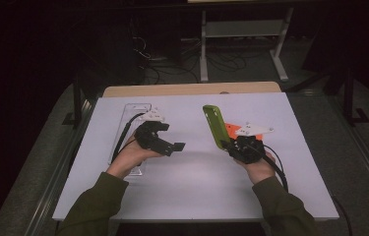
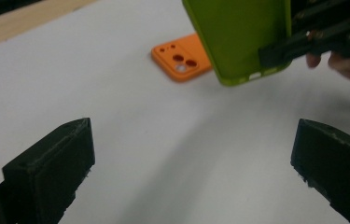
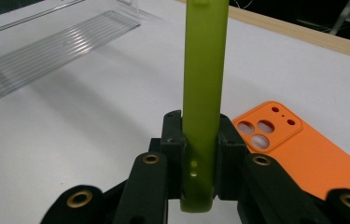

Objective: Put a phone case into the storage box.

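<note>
Between the right gripper's [image 3: 200, 154] pinching fingers stands the green phone case [image 3: 203, 93]; left gripper's [image 2: 191, 172] fingers spread.

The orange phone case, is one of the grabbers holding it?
No, the orange phone case lies flat on the table; the right gripper holds the green case.

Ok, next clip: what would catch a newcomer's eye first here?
The green phone case, held up off the white table in the shut right gripper, stands out most. Behind it an orange case lies flat on the table, camera holes showing. The left gripper hangs open and empty, and a clear tray sits at the table's left.
</note>
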Action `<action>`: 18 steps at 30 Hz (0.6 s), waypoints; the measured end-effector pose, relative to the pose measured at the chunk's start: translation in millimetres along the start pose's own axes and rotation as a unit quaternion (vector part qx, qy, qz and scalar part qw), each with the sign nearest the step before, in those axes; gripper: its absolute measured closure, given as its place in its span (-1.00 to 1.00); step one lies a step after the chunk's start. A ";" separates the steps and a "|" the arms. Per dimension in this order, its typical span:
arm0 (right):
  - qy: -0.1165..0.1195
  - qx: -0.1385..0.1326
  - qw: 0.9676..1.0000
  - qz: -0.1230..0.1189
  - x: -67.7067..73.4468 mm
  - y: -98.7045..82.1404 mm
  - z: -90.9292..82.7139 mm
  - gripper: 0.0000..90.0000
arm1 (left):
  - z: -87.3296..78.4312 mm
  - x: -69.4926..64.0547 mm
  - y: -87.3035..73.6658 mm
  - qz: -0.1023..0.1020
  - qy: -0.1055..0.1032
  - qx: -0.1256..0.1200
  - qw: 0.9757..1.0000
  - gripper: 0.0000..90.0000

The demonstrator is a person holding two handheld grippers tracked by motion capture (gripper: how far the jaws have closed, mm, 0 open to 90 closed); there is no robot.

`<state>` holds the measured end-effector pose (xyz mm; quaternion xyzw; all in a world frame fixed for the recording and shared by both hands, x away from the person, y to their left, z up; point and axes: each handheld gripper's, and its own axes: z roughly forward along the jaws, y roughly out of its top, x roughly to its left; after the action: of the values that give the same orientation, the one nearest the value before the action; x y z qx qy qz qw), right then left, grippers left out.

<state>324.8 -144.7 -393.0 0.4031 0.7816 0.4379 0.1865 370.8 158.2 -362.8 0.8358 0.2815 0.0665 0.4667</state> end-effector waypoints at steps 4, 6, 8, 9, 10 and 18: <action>0.004 -0.006 1.000 -0.006 -0.1 0.4 -0.9 0.69 | 3.1 -1.6 5.0 0.002 -0.001 -0.014 1.000 -1.00; 0.004 -0.008 1.000 -0.011 -0.1 0.5 -1.1 0.69 | 4.4 -2.0 7.1 -0.003 -0.005 -0.024 1.000 -1.00; 0.006 -0.008 1.000 -0.008 0.6 0.7 -1.3 0.69 | 5.8 -1.6 10.2 -0.004 -0.010 -0.030 0.999 -1.00; 0.009 -0.009 1.000 -0.005 1.2 0.8 -1.4 0.69 | 6.3 -1.9 11.5 -0.009 -0.011 -0.033 0.999 -1.00; 0.009 -0.009 1.000 -0.004 1.9 0.9 -1.4 0.69 | 7.4 -1.5 12.7 -0.011 -0.015 -0.037 0.999 -1.00; 0.015 -0.010 1.000 -0.004 4.0 1.6 -1.8 0.69 | 15.3 -2.0 21.1 -0.022 -0.032 -0.054 0.998 -1.00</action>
<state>321.9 -142.1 -390.4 0.3912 0.7819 0.4508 0.1802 383.5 137.3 -353.8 0.8047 0.2804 0.0446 0.5214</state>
